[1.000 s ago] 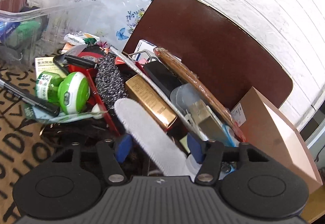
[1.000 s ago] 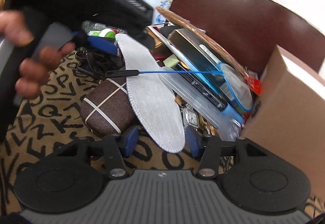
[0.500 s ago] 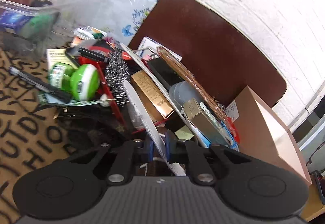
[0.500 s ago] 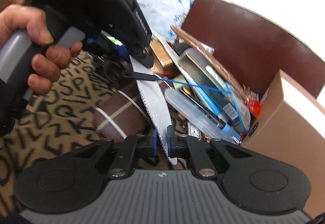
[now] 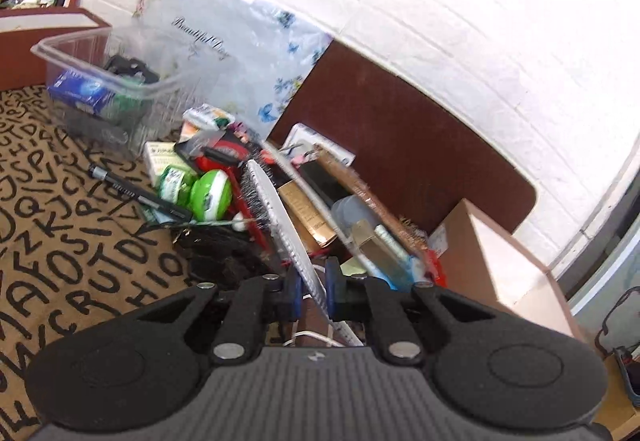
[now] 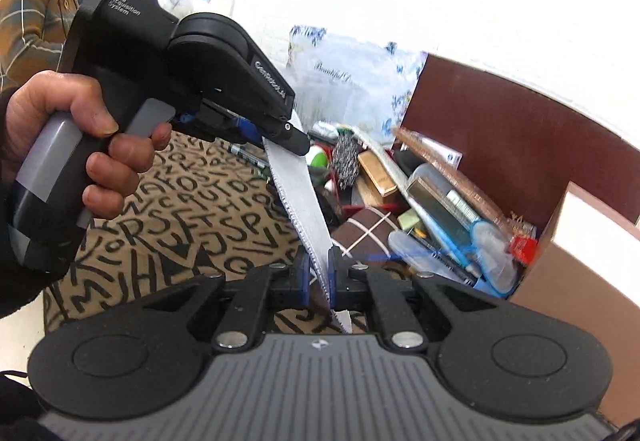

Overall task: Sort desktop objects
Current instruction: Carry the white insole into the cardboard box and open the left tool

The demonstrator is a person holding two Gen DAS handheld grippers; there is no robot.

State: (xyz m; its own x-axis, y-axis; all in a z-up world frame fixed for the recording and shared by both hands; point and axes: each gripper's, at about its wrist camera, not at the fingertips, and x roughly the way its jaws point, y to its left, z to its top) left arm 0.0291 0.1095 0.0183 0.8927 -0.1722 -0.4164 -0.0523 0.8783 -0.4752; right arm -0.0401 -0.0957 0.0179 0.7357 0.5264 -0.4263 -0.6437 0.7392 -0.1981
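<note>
A grey felt insole [image 5: 276, 217] stands on edge above the heap of desk clutter, held at both ends. My left gripper [image 5: 313, 289] is shut on its near end in the left wrist view, blue pads pressing both faces. In the right wrist view the same insole [image 6: 304, 201] runs from my right gripper [image 6: 319, 273], shut on its lower end, up to the left gripper [image 6: 280, 133], which a hand [image 6: 80, 137] holds and which clamps the upper end. The insole hangs free of the pile.
A clear plastic bin [image 5: 104, 81] with a few items stands at the back left. A cardboard box [image 5: 500, 261] is on the right, with a brown board [image 5: 400, 145] against the white wall. A green round case [image 5: 211, 195], a black pen [image 5: 136, 193] and a letter-patterned mat [image 5: 60, 241] lie below. A person [image 6: 36, 1] stands behind.
Both grippers went from open around the flat-lying insole to shut on it. They rose with it, and the insole turned onto its edge above the pile.
</note>
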